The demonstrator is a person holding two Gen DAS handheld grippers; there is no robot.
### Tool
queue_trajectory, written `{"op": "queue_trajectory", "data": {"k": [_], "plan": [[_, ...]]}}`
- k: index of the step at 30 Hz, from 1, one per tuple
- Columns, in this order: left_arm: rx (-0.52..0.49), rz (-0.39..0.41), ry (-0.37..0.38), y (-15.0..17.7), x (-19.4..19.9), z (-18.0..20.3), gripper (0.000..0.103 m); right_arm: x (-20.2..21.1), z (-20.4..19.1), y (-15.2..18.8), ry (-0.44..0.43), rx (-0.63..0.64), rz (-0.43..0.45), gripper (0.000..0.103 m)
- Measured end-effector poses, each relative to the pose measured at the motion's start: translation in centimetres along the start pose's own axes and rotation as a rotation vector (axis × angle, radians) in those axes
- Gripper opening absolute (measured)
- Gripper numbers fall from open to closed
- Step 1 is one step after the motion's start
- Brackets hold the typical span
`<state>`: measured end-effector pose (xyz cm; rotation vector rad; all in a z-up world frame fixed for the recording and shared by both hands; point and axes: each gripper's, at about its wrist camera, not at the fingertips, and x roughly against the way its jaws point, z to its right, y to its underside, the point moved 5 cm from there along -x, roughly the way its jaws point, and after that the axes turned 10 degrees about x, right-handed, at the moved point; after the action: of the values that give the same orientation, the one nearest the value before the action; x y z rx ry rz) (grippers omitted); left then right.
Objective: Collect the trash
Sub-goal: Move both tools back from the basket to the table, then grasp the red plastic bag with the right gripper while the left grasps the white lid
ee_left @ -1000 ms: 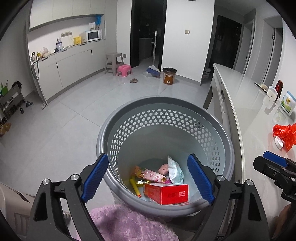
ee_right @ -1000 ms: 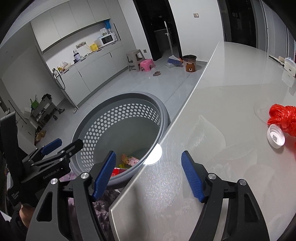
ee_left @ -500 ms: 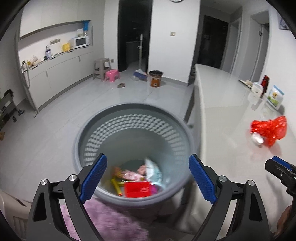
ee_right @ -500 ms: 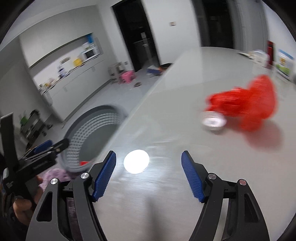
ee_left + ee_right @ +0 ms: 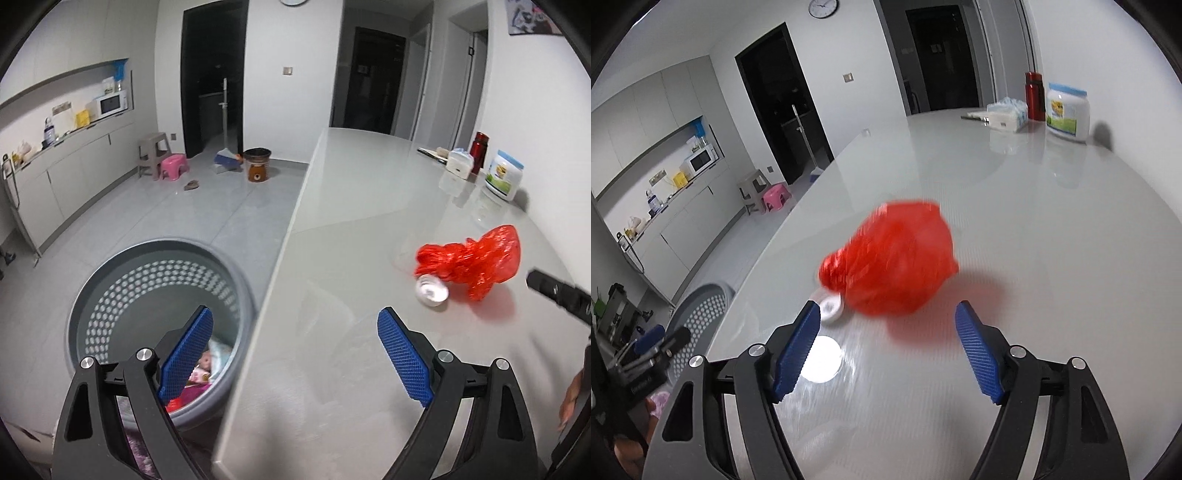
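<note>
Basket (image 5: 159, 302): on the floor, left of my counter (image 5: 362, 229), against its near edge.
Bag (image 5: 890, 262): on the counter, just beyond my right gripper (image 5: 886, 354).
Lid (image 5: 831, 308): touching the bag's near left side.
Left gripper (image 5: 293, 360): over the counter's left edge, basket at its left.
Jar (image 5: 1067, 112), bottle (image 5: 1034, 95): far right.
</note>
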<state>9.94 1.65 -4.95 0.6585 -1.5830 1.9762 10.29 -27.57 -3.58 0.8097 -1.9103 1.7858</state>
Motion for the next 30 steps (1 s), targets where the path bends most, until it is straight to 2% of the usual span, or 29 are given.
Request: {"op": "queue_trajectory", "data": {"k": [9, 16, 21, 23, 24, 25, 30], "plan": [[-0.029, -0.038, -0.005, 0.8, -1.1, 1.6, 0.092, -4.3, 0.5, -2.9, 0.003, 0.040, -0.049, 0.082], [-0.026, -0.053, -0.023, 0.9, -2.0, 1.7, 0.092, -7.3, -0.4, -2.4, -0.020, 0.036, -0.106, 0.082], [-0.024, -0.055, -0.030, 0.8, -2.5, 2.2, 0.092, -7.8, -0.4, -1.7, -0.031, 0.028, -0.109, 0.080], [-0.026, -0.060, -0.031, 0.9, -2.6, 2.4, 0.092, -8.0, -0.3, -1.5, -0.056, 0.017, -0.117, 0.071], [-0.028, -0.063, -0.031, 1.0, -2.7, 2.5, 0.092, -8.0, -0.2, -1.4, -0.067, 0.014, -0.121, 0.061], [-0.030, -0.068, -0.030, 1.0, -2.8, 2.7, 0.092, -8.1, -0.2, -1.4, -0.082, 0.009, -0.125, 0.056], [-0.037, -0.083, -0.022, 1.1, -3.4, 3.8, 0.092, -7.6, 0.4, -1.3, -0.111, -0.019, -0.118, 0.040]]}}
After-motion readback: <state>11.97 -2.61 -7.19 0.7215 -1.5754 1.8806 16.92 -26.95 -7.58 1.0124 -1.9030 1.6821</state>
